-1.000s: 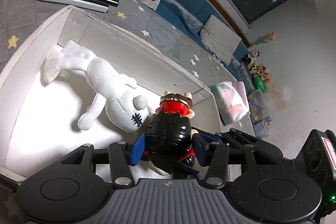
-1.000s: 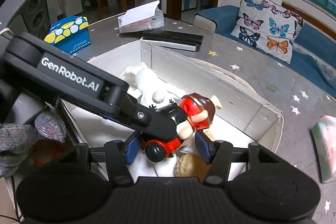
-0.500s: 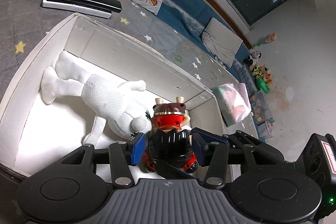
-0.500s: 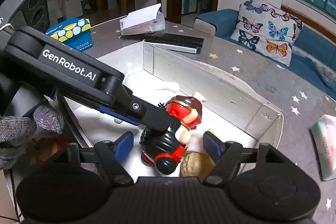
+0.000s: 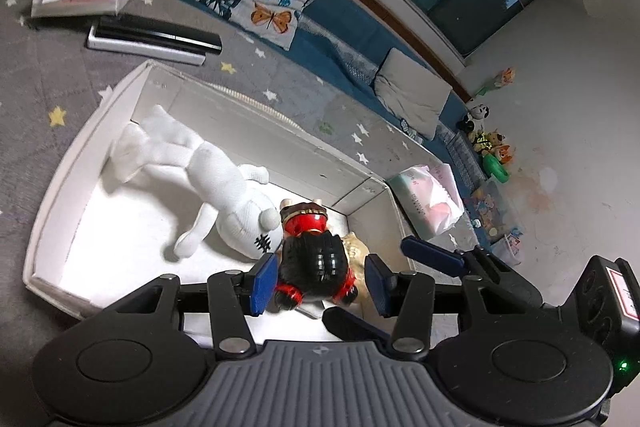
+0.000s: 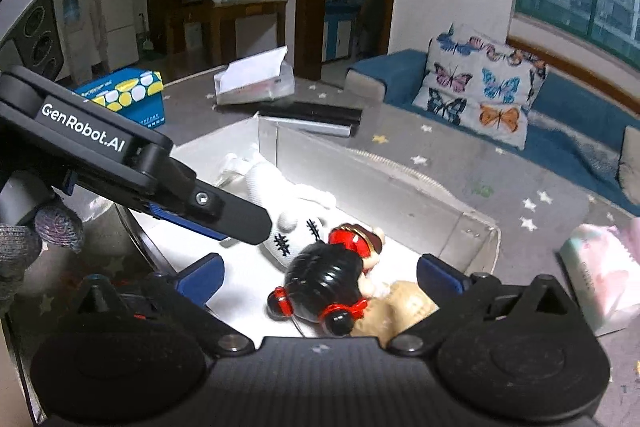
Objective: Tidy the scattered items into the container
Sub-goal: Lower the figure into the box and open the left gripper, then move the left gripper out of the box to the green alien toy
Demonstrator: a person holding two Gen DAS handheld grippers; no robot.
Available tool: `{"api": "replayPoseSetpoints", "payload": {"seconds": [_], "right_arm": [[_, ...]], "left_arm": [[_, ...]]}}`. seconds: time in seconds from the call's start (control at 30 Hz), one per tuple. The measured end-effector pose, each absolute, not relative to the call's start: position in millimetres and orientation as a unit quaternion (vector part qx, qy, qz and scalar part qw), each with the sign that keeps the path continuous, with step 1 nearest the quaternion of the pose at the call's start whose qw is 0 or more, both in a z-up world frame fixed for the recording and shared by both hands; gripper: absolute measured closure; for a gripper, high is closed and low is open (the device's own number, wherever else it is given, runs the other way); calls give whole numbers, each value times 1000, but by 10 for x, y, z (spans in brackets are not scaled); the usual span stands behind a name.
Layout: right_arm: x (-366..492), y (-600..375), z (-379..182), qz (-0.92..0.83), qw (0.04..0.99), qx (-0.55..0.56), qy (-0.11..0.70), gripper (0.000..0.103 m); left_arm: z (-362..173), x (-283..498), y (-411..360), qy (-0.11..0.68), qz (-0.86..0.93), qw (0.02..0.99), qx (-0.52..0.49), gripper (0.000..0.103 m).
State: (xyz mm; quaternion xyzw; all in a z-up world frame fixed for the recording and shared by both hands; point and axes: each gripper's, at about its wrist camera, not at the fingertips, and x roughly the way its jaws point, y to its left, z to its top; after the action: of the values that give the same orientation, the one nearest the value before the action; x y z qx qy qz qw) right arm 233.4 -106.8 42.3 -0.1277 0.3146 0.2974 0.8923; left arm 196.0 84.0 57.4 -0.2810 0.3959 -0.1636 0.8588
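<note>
At the frame's lower centre, the left gripper (image 5: 320,281) stands open around the doll (image 5: 314,259), which lies in the white box (image 5: 52,187) beside the plush rabbit (image 5: 208,171). The right gripper (image 6: 320,273) is open wide too, so I judge the doll is released.

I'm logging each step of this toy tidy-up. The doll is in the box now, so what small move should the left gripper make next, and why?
Probably lift the left gripper straight up and back, out of the white box. Its blue pads stand apart on either side of the black-haired doll, which lies in the box beside the white plush. The right gripper is open too.
</note>
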Motion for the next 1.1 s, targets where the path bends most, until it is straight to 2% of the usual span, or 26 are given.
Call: {"api": "replayPoseSetpoints", "payload": {"seconds": [0.4, 1.1], "right_arm": [[1891, -1090, 570, 291, 914, -124, 254, 0], [1111, -1224, 569, 340, 913, -58, 220, 0]], "left_arm": [[770, 1555, 878, 360, -161, 880, -266, 52], [742, 689, 1112, 336, -133, 902, -237, 52]]}}
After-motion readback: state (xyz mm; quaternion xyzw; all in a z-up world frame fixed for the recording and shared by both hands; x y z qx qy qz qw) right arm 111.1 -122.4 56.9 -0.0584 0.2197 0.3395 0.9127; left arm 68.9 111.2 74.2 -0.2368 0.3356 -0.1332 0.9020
